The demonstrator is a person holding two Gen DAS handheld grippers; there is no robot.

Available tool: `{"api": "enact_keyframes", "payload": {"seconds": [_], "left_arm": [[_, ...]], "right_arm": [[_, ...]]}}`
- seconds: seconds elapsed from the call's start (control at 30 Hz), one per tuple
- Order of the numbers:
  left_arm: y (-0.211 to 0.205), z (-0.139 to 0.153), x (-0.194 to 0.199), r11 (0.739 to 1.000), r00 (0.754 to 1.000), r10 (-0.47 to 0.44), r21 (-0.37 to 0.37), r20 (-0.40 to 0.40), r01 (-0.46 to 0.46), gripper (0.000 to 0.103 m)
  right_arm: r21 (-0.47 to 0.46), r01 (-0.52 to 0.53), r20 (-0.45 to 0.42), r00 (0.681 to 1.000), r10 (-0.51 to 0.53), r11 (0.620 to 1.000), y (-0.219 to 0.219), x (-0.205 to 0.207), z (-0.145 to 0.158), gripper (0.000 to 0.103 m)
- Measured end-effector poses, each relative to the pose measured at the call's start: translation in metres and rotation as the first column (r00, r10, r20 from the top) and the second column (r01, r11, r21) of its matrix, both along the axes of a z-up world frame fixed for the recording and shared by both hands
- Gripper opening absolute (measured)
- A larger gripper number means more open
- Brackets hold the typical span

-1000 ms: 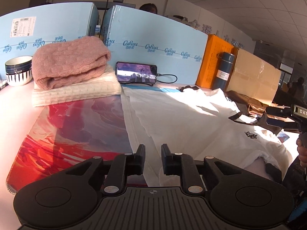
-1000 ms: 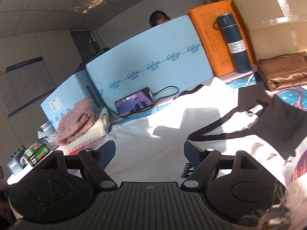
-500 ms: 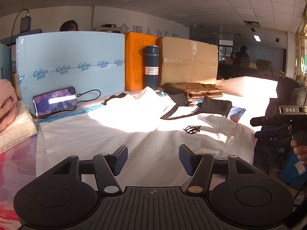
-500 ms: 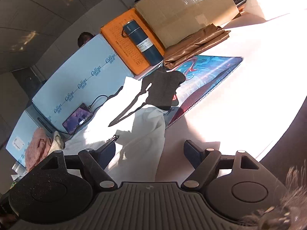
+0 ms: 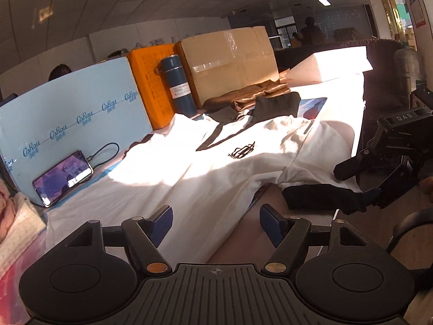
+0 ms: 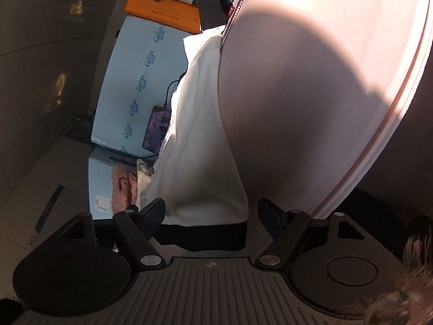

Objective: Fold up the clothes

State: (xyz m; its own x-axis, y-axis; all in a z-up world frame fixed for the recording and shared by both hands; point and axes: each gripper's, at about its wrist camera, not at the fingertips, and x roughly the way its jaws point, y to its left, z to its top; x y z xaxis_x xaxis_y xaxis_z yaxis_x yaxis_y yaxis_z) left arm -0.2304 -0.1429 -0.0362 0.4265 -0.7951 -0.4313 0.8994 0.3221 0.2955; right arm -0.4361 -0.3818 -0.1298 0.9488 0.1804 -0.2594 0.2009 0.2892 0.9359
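A white shirt (image 5: 189,178) with black trim and a small black emblem lies spread on the table. My left gripper (image 5: 216,222) hovers over its near hem, and its jaws are opening with nothing gripped between them. At the right, the shirt's sleeve ends in a black cuff (image 5: 322,197) near the table edge. My right gripper (image 5: 365,187) is rolled on its side there. In the right wrist view the white sleeve (image 6: 200,149) and its black cuff (image 6: 203,237) lie between the jaws of the right gripper (image 6: 211,216). They are closing, with a gap still showing at the right finger.
Along the back stand a blue foam board (image 5: 75,113), an orange box (image 5: 154,86), a dark blue flask (image 5: 178,86) and a cardboard box (image 5: 230,62). A lit phone (image 5: 63,178) leans on the board. A folded brown garment (image 5: 251,94) lies behind the shirt; folded knitwear (image 5: 10,216) sits far left.
The left gripper swung right along the shirt and its jaws went from nearly shut to wide. The right gripper rolled onto its side, dropped to the sleeve cuff, and its jaws narrowed.
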Motion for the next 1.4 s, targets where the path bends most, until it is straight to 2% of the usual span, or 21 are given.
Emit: {"api": "enact_keyframes", "payload": {"seconds": [0.03, 0.13, 0.2, 0.3, 0.37, 0.43, 0.57, 0.73, 0.77, 0.8, 0.97, 1.07, 1.2, 1.4], "left_arm": [[-0.002, 0.000, -0.001, 1.000, 1.000, -0.002, -0.001, 0.007, 0.002, 0.072], [-0.008, -0.001, -0.005, 1.000, 1.000, -0.009, -0.006, 0.027, 0.009, 0.072], [-0.012, -0.002, -0.007, 1.000, 0.999, -0.009, -0.008, 0.033, 0.009, 0.072], [-0.018, -0.004, -0.008, 1.000, 0.999, -0.005, -0.009, 0.040, 0.006, 0.072], [-0.021, -0.004, -0.008, 1.000, 1.000, -0.008, -0.016, 0.027, 0.009, 0.072], [-0.023, -0.004, -0.007, 1.000, 1.000, -0.013, -0.017, 0.018, 0.013, 0.072], [-0.014, -0.004, -0.003, 1.000, 1.000, 0.009, -0.003, 0.023, -0.009, 0.072], [0.016, -0.005, 0.006, 0.989, 0.988, 0.146, 0.008, 0.049, -0.146, 0.068], [0.024, -0.004, 0.008, 0.985, 0.984, 0.171, 0.006, 0.051, -0.172, 0.064], [0.031, -0.002, 0.011, 0.979, 0.978, 0.201, 0.011, 0.050, -0.202, 0.050], [0.065, 0.002, 0.027, 0.952, 0.952, 0.305, 0.026, -0.001, -0.305, 0.014], [0.078, 0.005, 0.034, 0.945, 0.944, 0.328, 0.016, -0.028, -0.327, 0.014], [0.081, 0.016, 0.050, 0.943, 0.942, 0.328, -0.036, -0.067, -0.331, 0.014], [0.074, 0.027, 0.092, 0.939, 0.934, 0.326, -0.062, -0.147, -0.338, 0.014]], "right_arm": [[0.000, -0.016, 0.011, 1.000, 0.016, 1.000, 0.002, 0.000, 0.001, 0.044], [-0.044, -0.061, 0.043, 0.997, 0.063, 0.997, 0.005, -0.005, 0.009, 0.024], [-0.106, -0.085, 0.061, 0.994, 0.092, 0.991, 0.006, -0.012, 0.017, 0.013], [-0.155, -0.097, 0.196, 0.972, 0.127, 0.983, 0.004, -0.029, 0.030, 0.007], [-0.159, -0.065, 0.312, 0.943, 0.113, 0.985, -0.001, -0.037, 0.041, 0.006], [-0.156, -0.028, 0.389, 0.917, 0.088, 0.987, -0.009, -0.043, 0.051, 0.006], [-0.166, -0.006, 0.432, 0.898, 0.078, 0.986, -0.019, -0.048, 0.062, 0.005], [-0.111, -0.013, 0.504, 0.861, 0.068, 0.994, -0.025, -0.049, 0.066, 0.004], [-0.118, -0.014, 0.512, 0.856, 0.073, 0.993, -0.026, -0.048, 0.069, 0.004], [-0.127, -0.015, 0.515, 0.853, 0.079, 0.992, -0.026, -0.047, 0.072, 0.004], [-0.148, -0.009, 0.535, 0.841, 0.087, 0.989, -0.030, -0.035, 0.084, 0.004], [-0.132, 0.004, 0.546, 0.835, 0.069, 0.991, -0.037, -0.024, 0.086, 0.004], [-0.093, 0.044, 0.571, 0.821, 0.017, 0.995, -0.055, 0.003, 0.094, 0.004], [-0.101, 0.116, 0.544, 0.838, -0.043, 0.988, -0.096, 0.071, 0.114, 0.003]]}}
